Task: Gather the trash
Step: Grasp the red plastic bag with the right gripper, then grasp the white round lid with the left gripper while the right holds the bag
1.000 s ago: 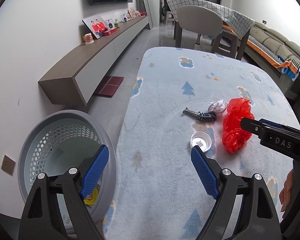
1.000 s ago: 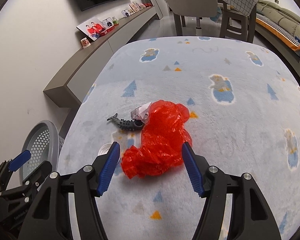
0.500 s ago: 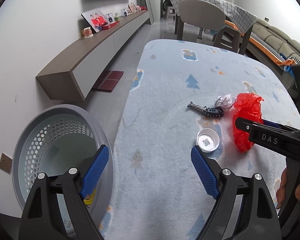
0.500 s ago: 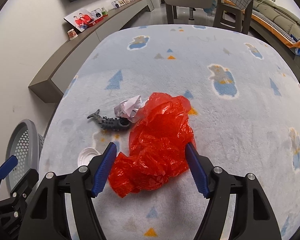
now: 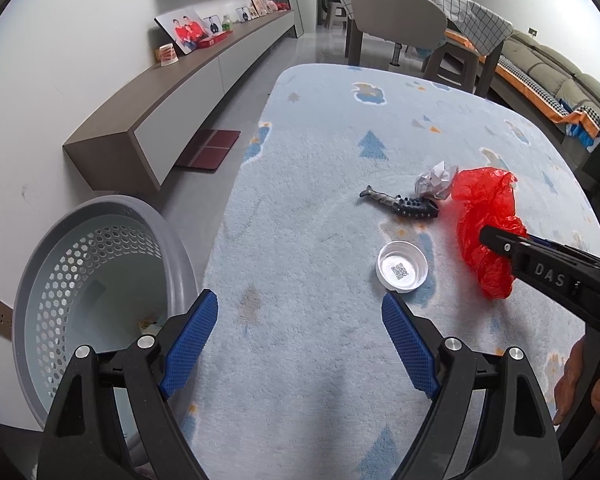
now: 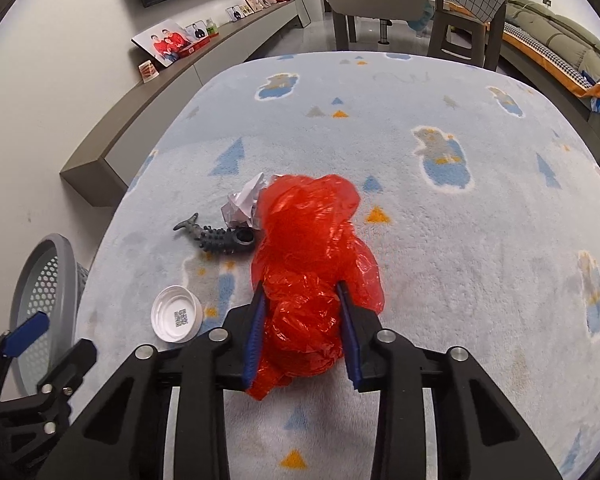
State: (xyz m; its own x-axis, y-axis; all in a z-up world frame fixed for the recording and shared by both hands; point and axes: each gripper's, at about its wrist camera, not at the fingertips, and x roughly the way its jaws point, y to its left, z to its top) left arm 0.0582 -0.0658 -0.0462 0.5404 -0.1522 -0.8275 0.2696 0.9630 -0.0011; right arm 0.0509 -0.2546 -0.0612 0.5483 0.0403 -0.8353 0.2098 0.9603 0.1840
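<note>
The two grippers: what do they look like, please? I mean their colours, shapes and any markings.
Each gripper, left and right, has black angular plastic arms joined by round silver bolts. The fingers carry long blue pads with a fine grid texture. White letters "DAS" are printed on the side of the right one. No cables show. A bare hand with no visible sleeve holds it.

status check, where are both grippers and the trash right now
Right gripper shut on red bag. Left gripper open, empty, beside bin. Cap, paper wad, toy fish on rug; path clear.
</note>
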